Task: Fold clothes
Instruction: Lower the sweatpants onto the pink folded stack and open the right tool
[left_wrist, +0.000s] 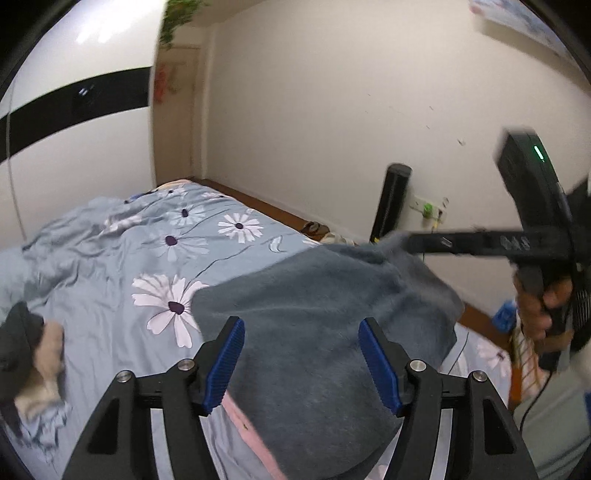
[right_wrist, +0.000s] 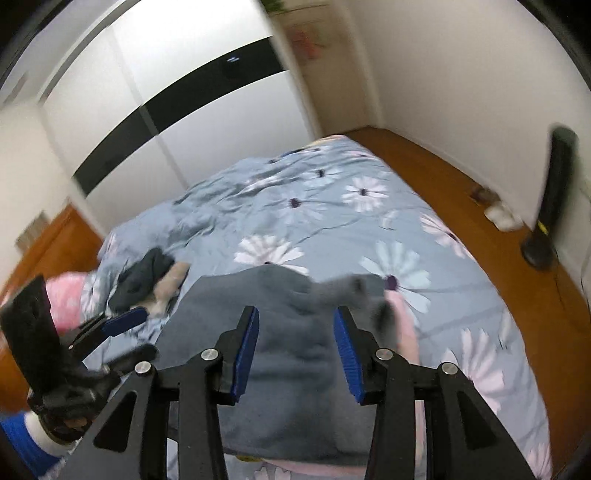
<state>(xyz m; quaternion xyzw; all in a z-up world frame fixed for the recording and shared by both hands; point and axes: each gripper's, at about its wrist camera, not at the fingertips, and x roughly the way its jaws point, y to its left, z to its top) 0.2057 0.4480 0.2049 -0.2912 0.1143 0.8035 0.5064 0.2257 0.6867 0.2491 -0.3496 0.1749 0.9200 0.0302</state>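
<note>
Left gripper: the black two-finger tool with ribbed blue pads (left_wrist: 301, 363) stands wide open above the garment, nothing between its fingers; in the right wrist view it shows at the left edge (right_wrist: 123, 334), blurred, fingers parted.

Right gripper: the matching black tool with blue ribbed pads (right_wrist: 295, 354) is open too, gap somewhat narrower, holding nothing; in the left wrist view its long black body (left_wrist: 480, 242) reaches in from the right with its tip against the raised edge of the garment, but blur hides whether the tip touches the cloth.

Hand: a hand (left_wrist: 543, 306) wraps the right gripper's handle.

Garment: a slate-grey fleece piece with a soft, napped surface (left_wrist: 325, 306) lies on the bed near the foot edge, directly under both grippers; one far corner (right_wrist: 354, 288) is lifted and blurred. A pale pink layer (right_wrist: 404, 325) shows along its edges.

Bed cover: smooth blue-grey cotton printed with large white daisies (left_wrist: 166, 243), creased toward the far end.

Other clothes: a crumpled dark bundle with a beige piece (right_wrist: 147, 280) sits toward the bed's left edge, well apart from the fleece.

Floor: glossy orange-brown wood (right_wrist: 498, 236) runs along the bed's right edge.

Tower: a tall black cylinder (right_wrist: 554, 199) stands on the floor by the white wall.

Wardrobe: flat white doors crossed by a black band (right_wrist: 177, 107) beyond the bed's far end.
</note>
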